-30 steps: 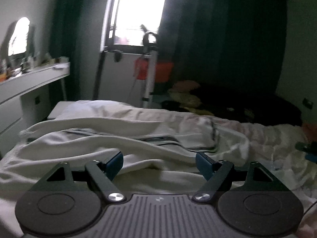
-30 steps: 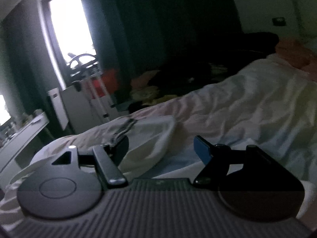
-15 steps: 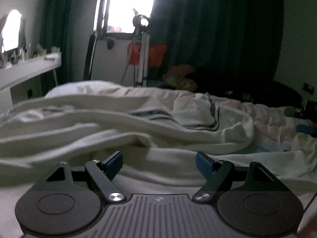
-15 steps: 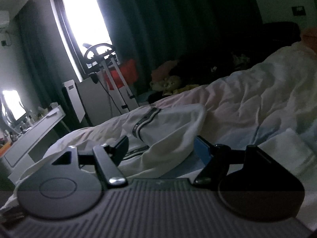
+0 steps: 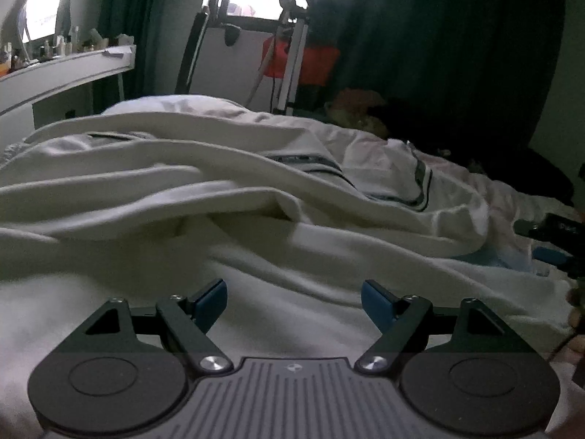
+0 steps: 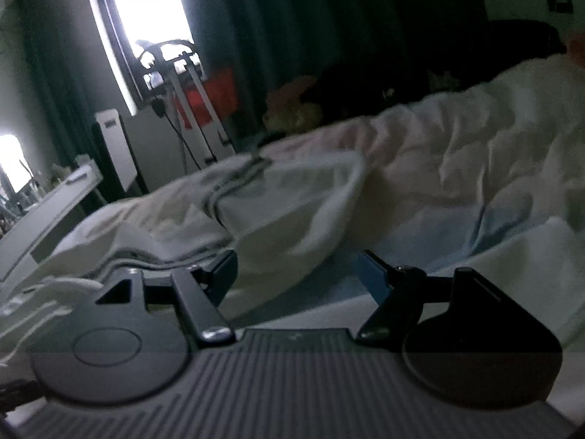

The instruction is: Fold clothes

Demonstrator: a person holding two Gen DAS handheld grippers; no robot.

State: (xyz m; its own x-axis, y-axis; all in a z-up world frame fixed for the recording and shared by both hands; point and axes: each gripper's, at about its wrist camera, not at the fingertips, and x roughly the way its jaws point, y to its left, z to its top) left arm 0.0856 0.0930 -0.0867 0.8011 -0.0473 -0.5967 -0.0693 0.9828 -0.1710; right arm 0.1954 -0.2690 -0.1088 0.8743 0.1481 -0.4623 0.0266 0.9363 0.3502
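Lining up for the grab: both grippers low over the garment, nothing pinched yet.

Your left gripper point(image 5: 292, 298) hovers with jaws wide apart just above the near edge of the white garment point(image 5: 226, 197), which lies rumpled across the bed point(image 6: 457, 168). Your right gripper point(image 6: 296, 269) is spread too, facing the striped hem end. Looks like the reach before the first fold. Next you'd want each pair of fingers on an edge, then close and lift together.
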